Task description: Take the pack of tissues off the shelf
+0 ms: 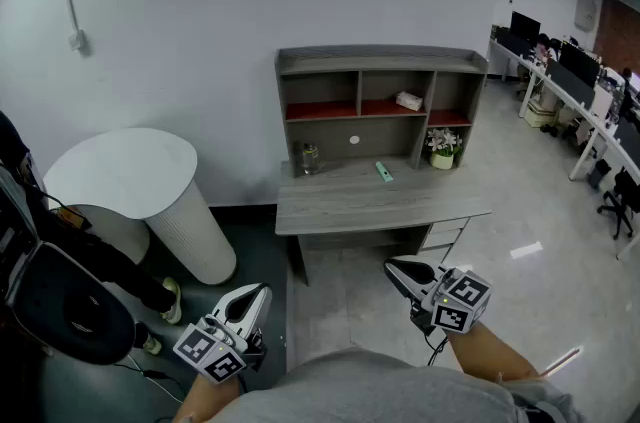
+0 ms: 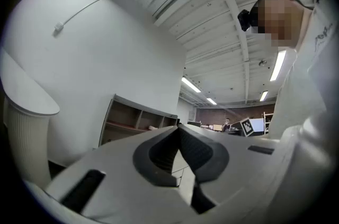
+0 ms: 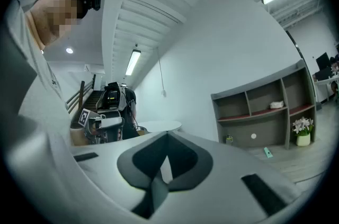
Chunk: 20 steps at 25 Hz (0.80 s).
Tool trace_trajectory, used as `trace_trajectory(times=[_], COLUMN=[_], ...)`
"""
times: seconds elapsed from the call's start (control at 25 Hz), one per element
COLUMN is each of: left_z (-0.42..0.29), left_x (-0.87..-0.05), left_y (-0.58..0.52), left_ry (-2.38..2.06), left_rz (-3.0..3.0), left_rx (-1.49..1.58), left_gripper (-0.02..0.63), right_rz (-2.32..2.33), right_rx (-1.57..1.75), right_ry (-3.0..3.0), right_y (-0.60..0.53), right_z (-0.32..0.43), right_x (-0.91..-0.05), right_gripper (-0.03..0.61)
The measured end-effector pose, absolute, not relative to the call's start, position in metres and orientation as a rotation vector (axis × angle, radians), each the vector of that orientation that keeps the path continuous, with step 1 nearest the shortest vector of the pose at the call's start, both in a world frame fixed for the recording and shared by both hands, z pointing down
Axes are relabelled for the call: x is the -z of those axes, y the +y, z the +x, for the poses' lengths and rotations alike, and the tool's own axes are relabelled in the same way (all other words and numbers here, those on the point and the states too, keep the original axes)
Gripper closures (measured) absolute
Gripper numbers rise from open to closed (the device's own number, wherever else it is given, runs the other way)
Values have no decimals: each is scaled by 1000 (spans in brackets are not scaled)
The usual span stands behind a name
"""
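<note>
Lee: Closest in, the left gripper (image 1: 262,290) and right gripper (image 1: 391,264) hang low by the person's body. Each gripper's own view shows its fingers pressed together with nothing between them. Where's the target?

Sam: The pack of tissues (image 1: 408,100) lies in the middle compartment of the shelf unit (image 1: 380,61), on its red-lined board. It is well away from both grippers, above the worktop (image 1: 370,206). The right gripper view catches it too (image 3: 276,105).

Lee: How will it handle?

Sam: I'd judge it light and soft. It's a plastic-wrapped bundle that gives under pressure and may be a little slick. It isn't fragile, so a firm pinch across the short width, near the middle, should hold.

Lee: Which way does it lie?

Sam: Flat, with its long axis roughly side to side along the board and slightly skewed. A long side faces the open front. I can't tell which end has the opening, because it's too small here.

Lee: Anything nearby?

Sam: A potted flower (image 1: 442,147) sits below in the right bay, and a green item (image 1: 384,172) lies on the worktop. Neither crowds the pack.
</note>
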<state>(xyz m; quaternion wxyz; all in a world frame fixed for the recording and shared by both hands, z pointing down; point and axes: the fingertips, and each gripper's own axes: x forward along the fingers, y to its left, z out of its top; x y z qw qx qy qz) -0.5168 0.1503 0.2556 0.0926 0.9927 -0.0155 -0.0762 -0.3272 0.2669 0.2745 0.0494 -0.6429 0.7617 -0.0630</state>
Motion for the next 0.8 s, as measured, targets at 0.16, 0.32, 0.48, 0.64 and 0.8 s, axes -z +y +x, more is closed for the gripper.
trace_trajectory(times=[0.16, 0.32, 0.48, 0.64, 0.8], left_z=[-514, -509, -499, -482, -460], left_x=[-255, -258, -257, -257, -257], left_y=[153, 157, 165, 179, 197], left_ry=[-37, -42, -43, -39, -31], left_rz=[2949, 2946, 2946, 2951, 2950], left_rx=[220, 214, 222, 220, 222], left_gripper=[597, 597, 597, 597, 597], right_rz=[-1959, -1969, -1972, -1965, -1976], right_rx=[193, 211, 198, 164, 150], right_ry=[2320, 2326, 2370, 2386, 2393], right_y=[266, 268, 274, 286, 305], right_z=[-327, -322, -319, -307, -286], right_x=[-275, -282, -283, -279, -281], right_gripper=[565, 565, 561, 560, 560])
